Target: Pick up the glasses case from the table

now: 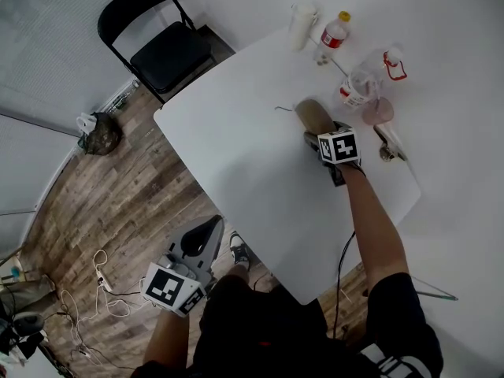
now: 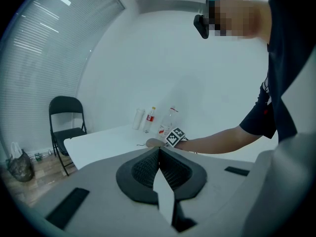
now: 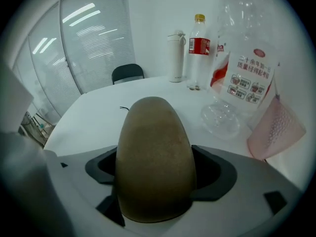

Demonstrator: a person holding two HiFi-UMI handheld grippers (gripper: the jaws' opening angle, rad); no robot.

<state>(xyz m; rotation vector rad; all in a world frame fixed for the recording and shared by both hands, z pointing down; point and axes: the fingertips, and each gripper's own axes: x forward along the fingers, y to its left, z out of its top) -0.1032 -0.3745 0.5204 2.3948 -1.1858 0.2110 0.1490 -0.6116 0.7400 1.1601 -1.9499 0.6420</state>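
Note:
A tan, egg-shaped glasses case [image 1: 311, 115] [image 3: 155, 152] lies on the white table [image 1: 236, 164], toward its far right. My right gripper [image 1: 316, 132] [image 3: 158, 171] reaches down over the case's near end, and the case lies lengthwise between the widely spread dark pads [image 3: 217, 174]. I see no squeeze on it. My left gripper [image 1: 205, 231] [image 2: 159, 164] hangs off the table's near-left edge above the wooden floor, its ribbed pads closed together on nothing. From the left gripper view the case [image 2: 154, 142] shows small beside the right gripper's marker cube.
Behind the case stand a white flask [image 1: 302, 26] [image 3: 176, 56], a red-labelled bottle [image 1: 333, 36] [image 3: 198, 51], a clear plastic bottle [image 1: 364, 81] [image 3: 247, 63] and a pink cup [image 1: 379, 110] [image 3: 274, 130]. A thin wire [image 1: 283, 109] lies left of the case. A black chair [image 1: 161, 50] stands beyond the table's corner.

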